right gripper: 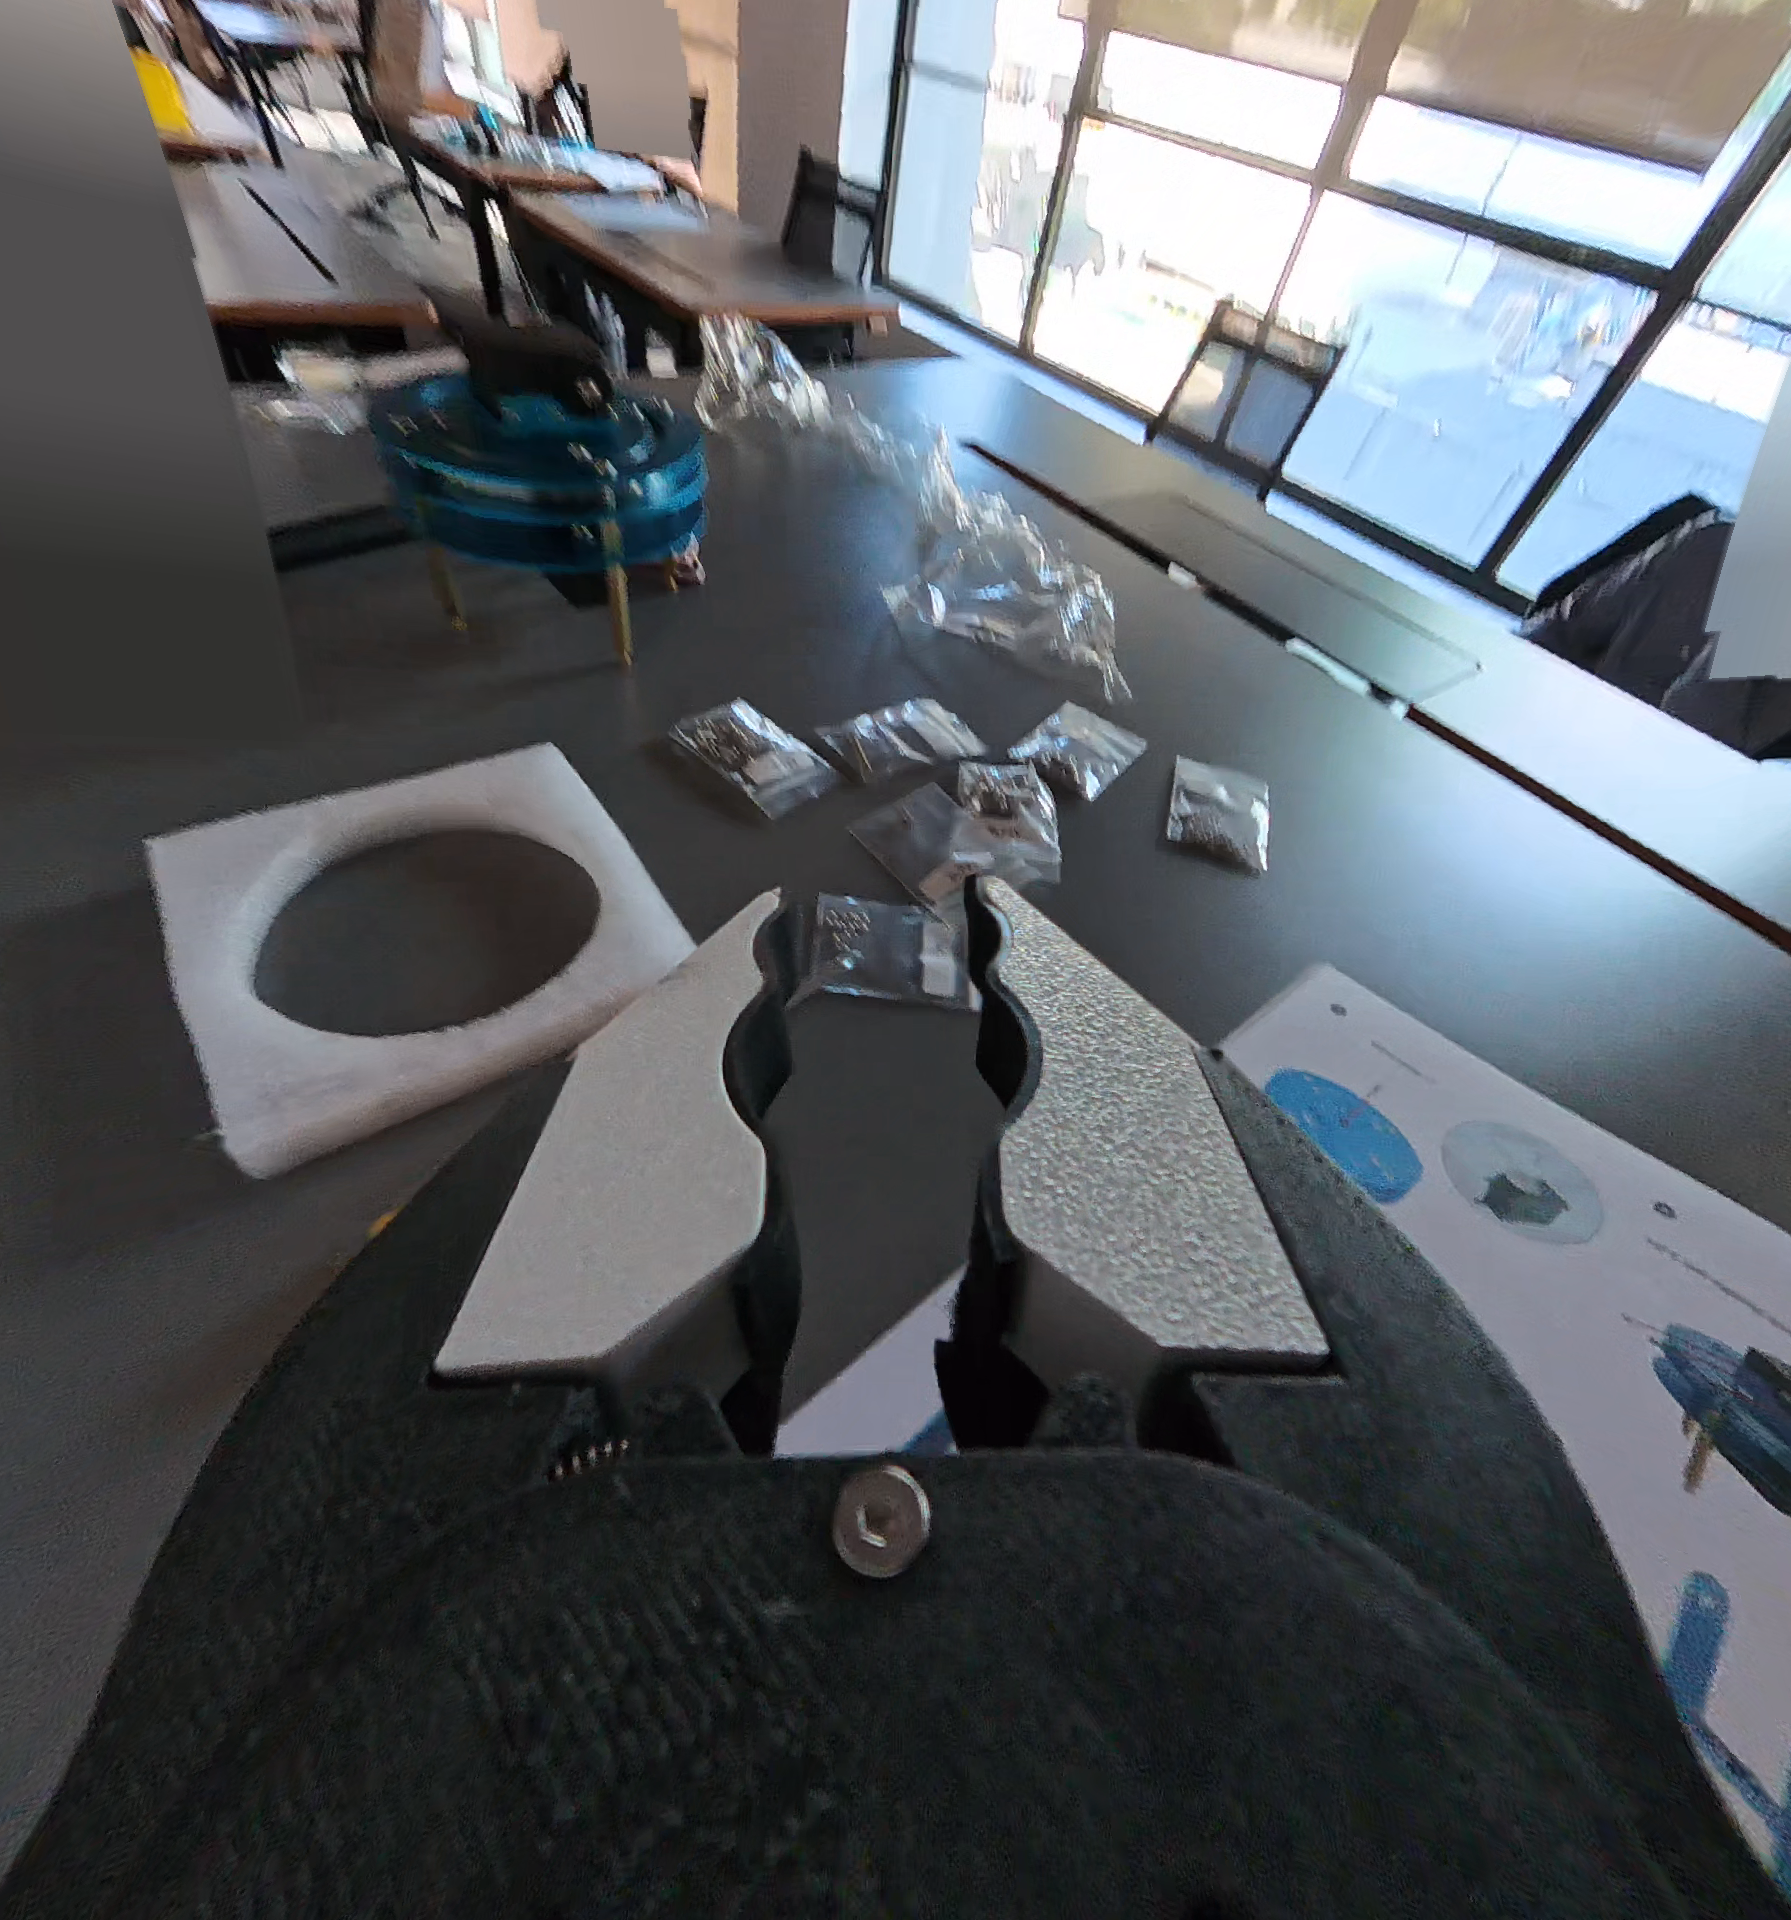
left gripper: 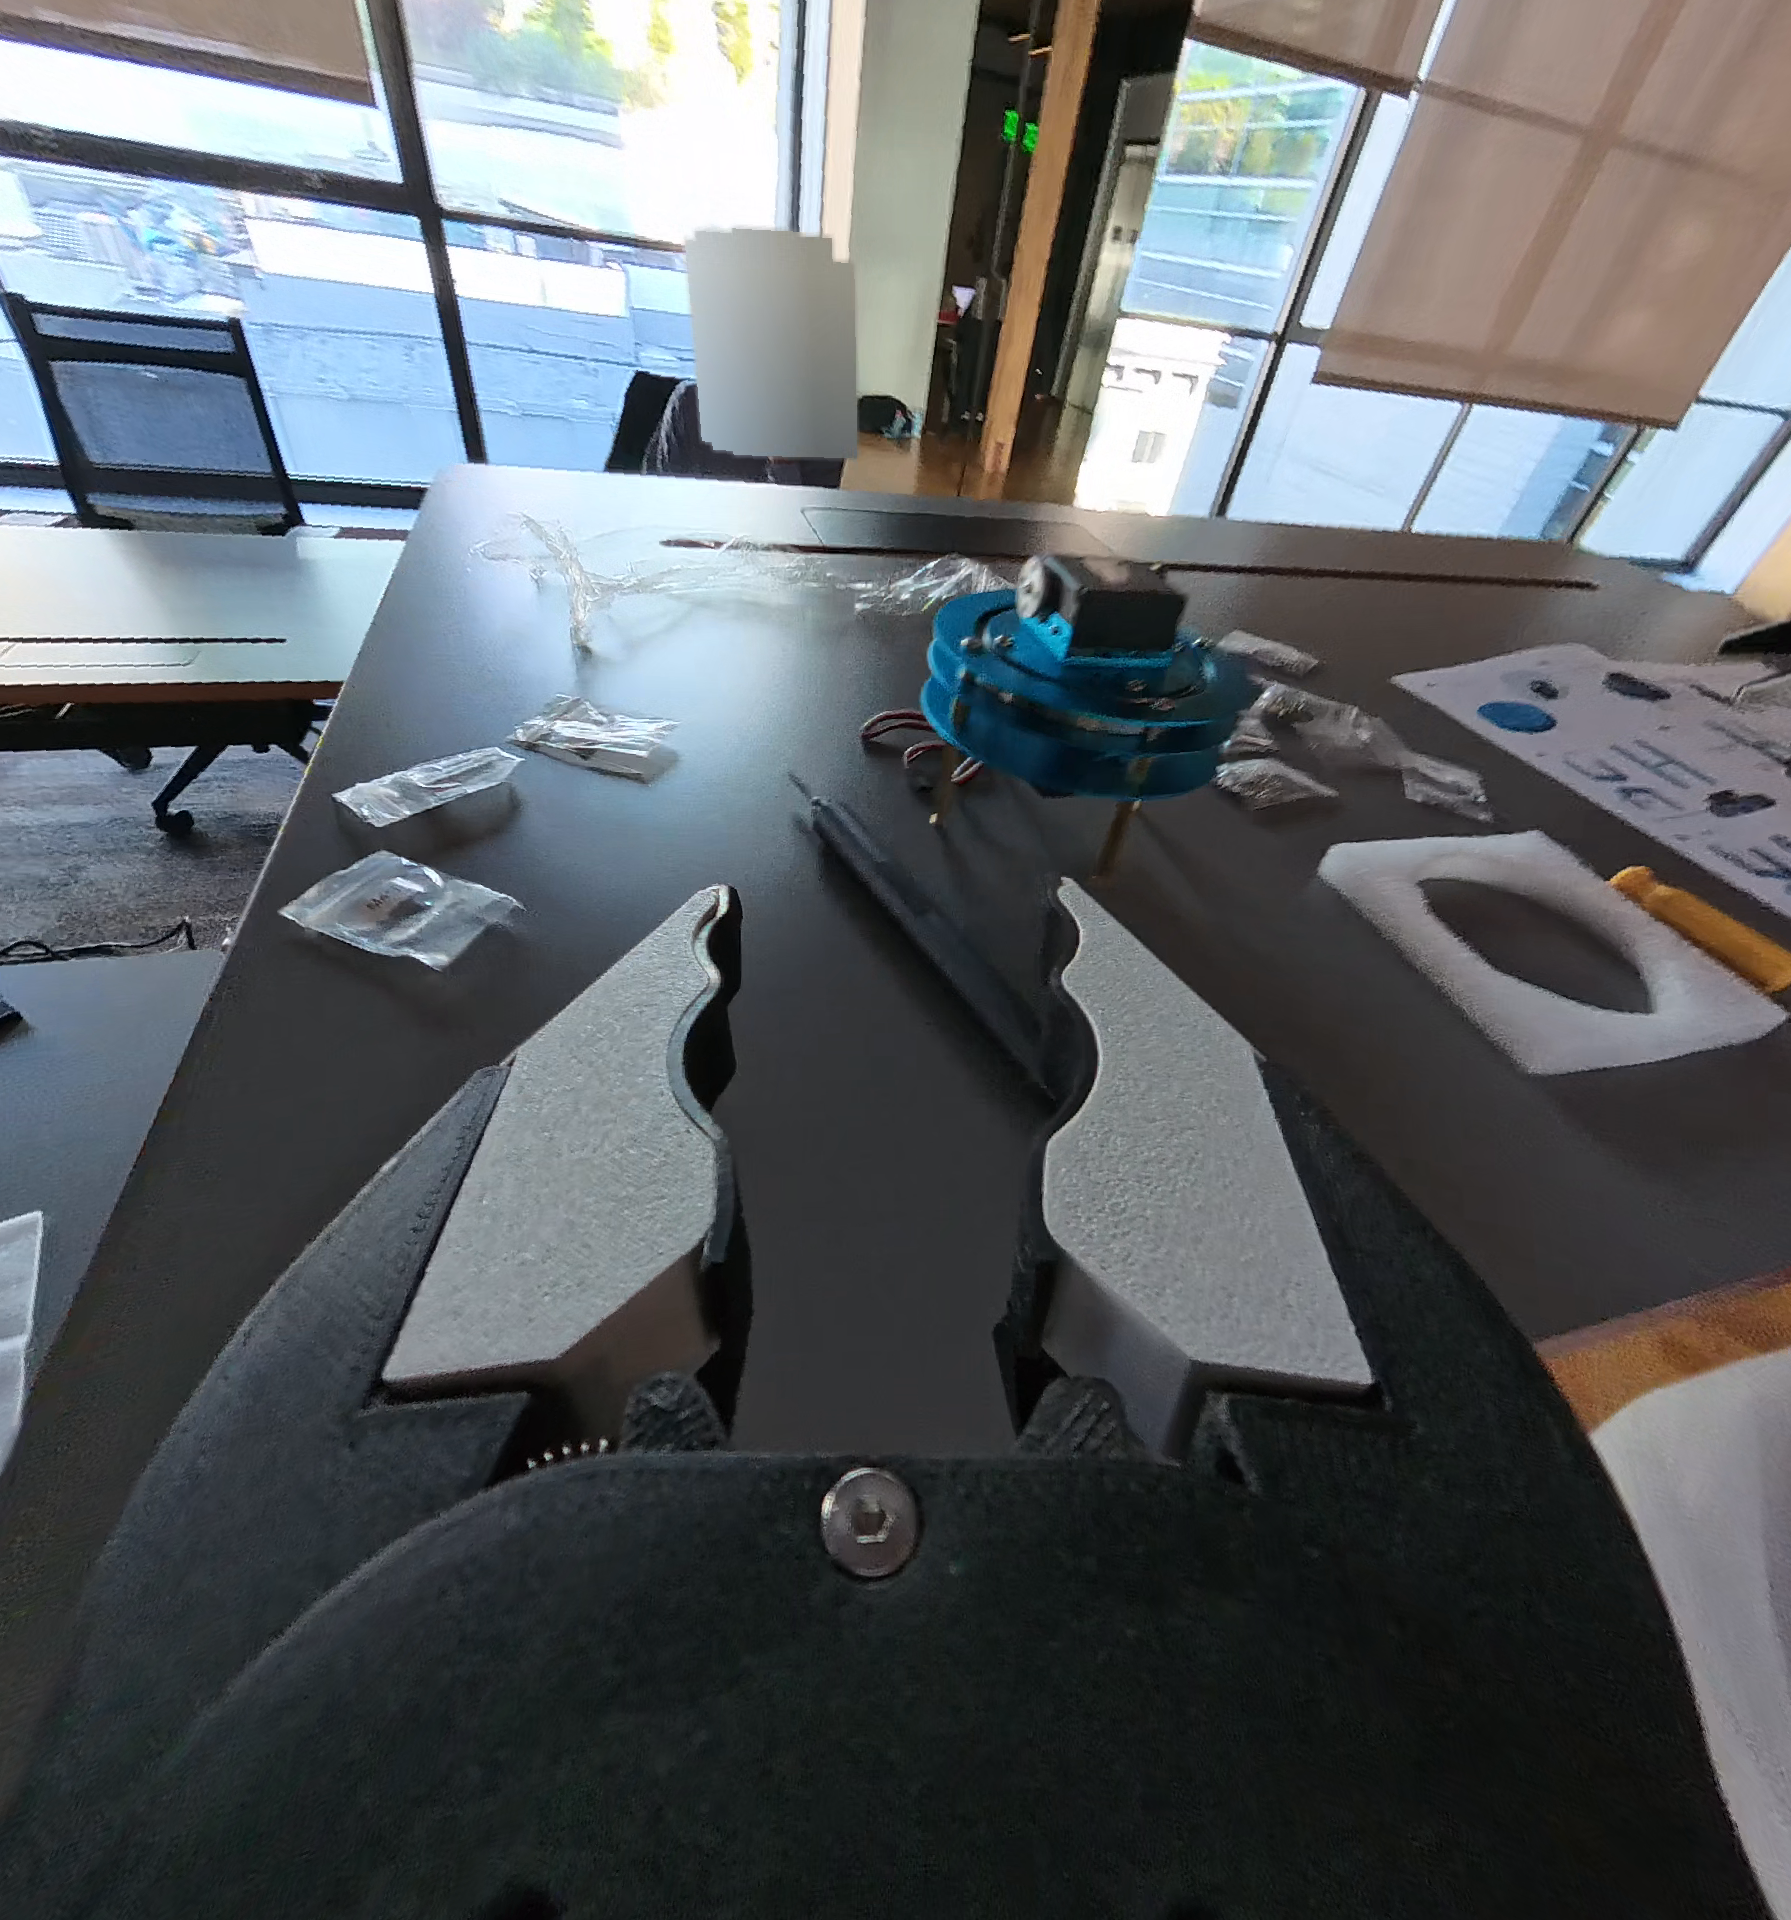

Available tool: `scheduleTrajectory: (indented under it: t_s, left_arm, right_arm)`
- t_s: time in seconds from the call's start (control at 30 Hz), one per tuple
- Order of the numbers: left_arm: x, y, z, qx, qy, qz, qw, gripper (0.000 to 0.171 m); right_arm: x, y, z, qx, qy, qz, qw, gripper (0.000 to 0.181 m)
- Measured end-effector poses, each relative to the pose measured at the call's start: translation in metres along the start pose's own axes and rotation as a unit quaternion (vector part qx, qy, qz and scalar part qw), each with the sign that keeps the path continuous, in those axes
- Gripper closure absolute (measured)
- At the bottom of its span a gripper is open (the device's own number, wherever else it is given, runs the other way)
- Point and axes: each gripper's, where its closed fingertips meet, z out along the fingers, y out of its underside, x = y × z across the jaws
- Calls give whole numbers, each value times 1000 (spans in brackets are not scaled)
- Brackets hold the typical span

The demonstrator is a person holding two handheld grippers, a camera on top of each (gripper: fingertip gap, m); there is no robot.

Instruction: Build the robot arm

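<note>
My left gripper (left gripper: 896, 902) is open over the black table (left gripper: 600, 1081). A dark slim screwdriver (left gripper: 901, 925) lies on the table between the fingertips, its near end hidden by the right finger (left gripper: 1161, 1122). Beyond it stands a stack of blue discs (left gripper: 1078, 712) on brass standoffs, with a black motor block on top. My right gripper (right gripper: 875, 902) is open, with a small clear parts bag (right gripper: 891, 951) on the table between its tips. I cannot tell if it touches the bag. The blue stack (right gripper: 548, 478) is at the far left there.
A white foam square with a round hole (left gripper: 1390, 883) (right gripper: 226, 1049) lies beside a yellow tool (left gripper: 1712, 935). Several clear parts bags (right gripper: 974, 800) (left gripper: 403, 909) and crumpled wrap (right gripper: 1016, 592) are scattered about. A printed sheet (right gripper: 1545, 1195) lies at the right. Chairs and other tables stand behind. My right fingertips sit around 40 cm from my left ones. The blue stack (right gripper: 548, 478) sits 20 cm or so from the ends of my left fingers.
</note>
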Motion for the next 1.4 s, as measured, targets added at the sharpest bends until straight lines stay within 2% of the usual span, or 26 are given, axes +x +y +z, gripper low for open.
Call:
scheduleTrajectory:
  t_s: [0.07,0.17,0.3,0.37,0.5,0.53,0.6,0.67,0.73,0.77,0.8,0.87,0.9,0.93,1.0,1.1,1.23,1.4]
  left_arm:
    - [20,-8,-18,14,-18,-14,1000,116]
    - [46,-10,-55,15,-58,-26,998,116]
    - [57,12,-121,-29,-132,-16,991,115]
    - [53,22,-156,-42,-167,-22,985,115]
    - [29,38,-215,-48,-201,-24,978,114]
    - [17,44,-227,-62,-206,-20,976,113]
    - [-23,62,-253,-144,-223,12,964,110]
    - [-93,71,-289,-256,-279,89,921,106]
    - [-171,66,-327,-359,-328,189,853,105]
    - [-210,59,-348,-405,-354,247,806,103]
    - [-247,49,-370,-450,-380,313,745,102]
    - [-309,29,-413,-527,-411,436,602,104]
    - [-332,23,-430,-552,-414,476,546,103]
    - [-350,23,-444,-572,-407,493,514,105]
    - [-378,27,-459,-583,-389,513,495,105]
    - [-411,22,-468,-574,-378,544,481,105]
    - [-458,24,-465,-563,-372,535,509,107]
    - [-529,16,-457,-570,-378,538,493,106]
  right_arm:
    - [-14,-13,-5,42,-25,9,999,151]
    - [-49,-28,-4,86,-106,31,990,149]
    - [-99,-32,2,61,-201,30,977,143]
    - [-113,-45,4,89,-201,37,975,143]
    - [-171,-68,16,117,-268,73,954,144]
    - [-185,-74,23,119,-272,68,953,144]
    - [-216,-90,40,131,-270,47,953,145]
    - [-259,-109,61,150,-276,29,949,146]
    - [-313,-126,86,166,-298,18,940,146]
    - [-342,-134,102,171,-307,12,936,146]
    - [-371,-141,120,172,-311,11,935,146]
    - [-430,-158,154,174,-333,25,926,146]
    - [-462,-166,168,174,-361,38,915,146]
    - [-494,-173,179,170,-398,47,900,145]
    - [-544,-180,203,147,-438,50,885,147]
    - [-592,-183,238,123,-451,33,883,145]
    - [-633,-177,288,80,-451,-18,889,145]
    - [-666,-190,349,79,-453,-53,886,146]
